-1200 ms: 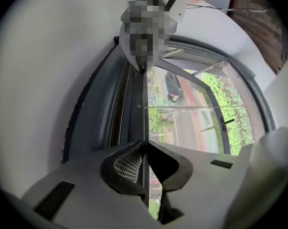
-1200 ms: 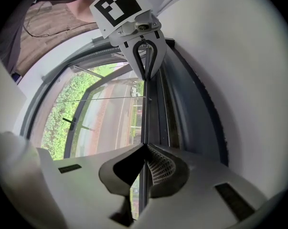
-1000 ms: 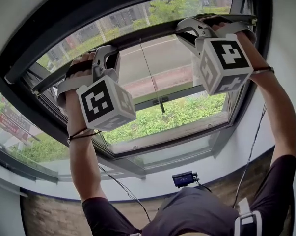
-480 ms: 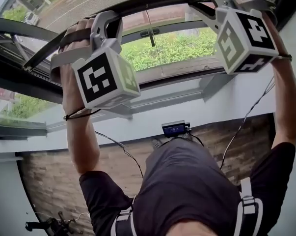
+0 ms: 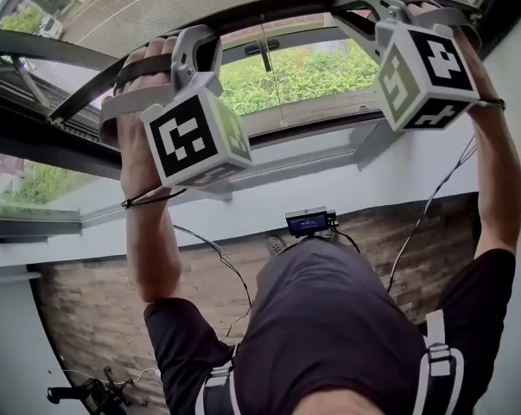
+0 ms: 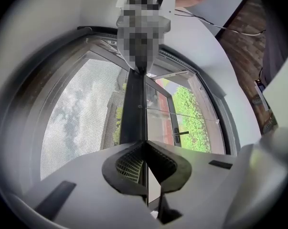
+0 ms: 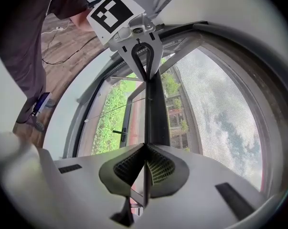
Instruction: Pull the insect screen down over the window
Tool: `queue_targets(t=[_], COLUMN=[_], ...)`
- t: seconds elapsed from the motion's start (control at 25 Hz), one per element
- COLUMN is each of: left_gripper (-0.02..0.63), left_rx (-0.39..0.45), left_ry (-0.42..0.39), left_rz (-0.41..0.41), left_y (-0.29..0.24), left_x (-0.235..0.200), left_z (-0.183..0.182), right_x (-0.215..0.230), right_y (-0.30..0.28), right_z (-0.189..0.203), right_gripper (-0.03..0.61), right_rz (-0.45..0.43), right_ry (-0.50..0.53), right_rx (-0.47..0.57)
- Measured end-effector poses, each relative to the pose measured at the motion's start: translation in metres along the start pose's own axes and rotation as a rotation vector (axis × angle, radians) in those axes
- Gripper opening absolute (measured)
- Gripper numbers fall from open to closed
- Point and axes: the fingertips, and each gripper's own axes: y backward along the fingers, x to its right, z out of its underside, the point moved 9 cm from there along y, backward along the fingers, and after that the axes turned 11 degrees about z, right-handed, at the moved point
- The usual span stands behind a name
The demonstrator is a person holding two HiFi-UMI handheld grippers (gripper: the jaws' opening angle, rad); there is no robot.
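Grey plastic makes up both grippers, each with a white cube of black square markers behind the hand. The left gripper (image 6: 144,144) has its jaws pressed together on a thin lip along the dark bar (image 6: 133,111) at the bottom edge of the insect screen (image 6: 77,123). Its black pads (image 6: 127,163) are moulded with a fine grid and meet in a V, with only the lip between them. The right gripper (image 7: 144,147) is closed in the same way on the same lip further along the bar, and its gridded pads (image 7: 159,168) squeeze the thin strip flat.

The screen is a fine, pale grey mesh stretched flat in the frame, and cloudy sky shows through it. Its bar is straight, narrow and smooth, and it runs from one gripper to the other across the window. In the head view the mesh covers the upper part of the opening. The bar lies part way down, above the window handle (image 5: 262,48). Below the bar the view is uncovered, showing a green hedge (image 5: 312,72) and the dark window frame (image 5: 35,141). A thin cord (image 5: 273,80) hangs from the bar. Both arms are raised overhead to the bar.
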Motion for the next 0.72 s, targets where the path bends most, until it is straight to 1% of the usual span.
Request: queue_targets(t=[0.16, 0.36, 0.52, 0.64, 0.72], left_gripper=[0.018, 0.018, 0.018, 0.018, 0.018], left_rx=[-0.002, 0.005, 0.001, 0.011, 0.017], left_ry=[-0.005, 0.014, 0.021, 0.036, 0.043], left_rz=[0.032, 0.092, 0.131, 0.192, 0.213], left_y=[-0.011, -0.019, -0.036, -0.049, -0.053], left_x=[0.004, 0.017, 0.038, 0.058, 0.067], left_z=[0.001, 0.003, 0.005, 0.007, 0.009], right_x=[-0.010, -0.024, -0.047, -0.070, -0.079], right_y=[-0.008, -0.016, -0.028, -0.037, -0.039], right_z=[0.006, 0.006, 0.010, 0.013, 0.013], right_gripper=[0.021, 0.021, 0.021, 0.021, 0.021], right_rz=[-0.022, -0.080, -0.108, -0.163, -0.187], right_ry=[-0.007, -0.025, -0.041, -0.057, -0.068], right_rx=[-0.011, -0.018, -0.023, -0.025, -0.022])
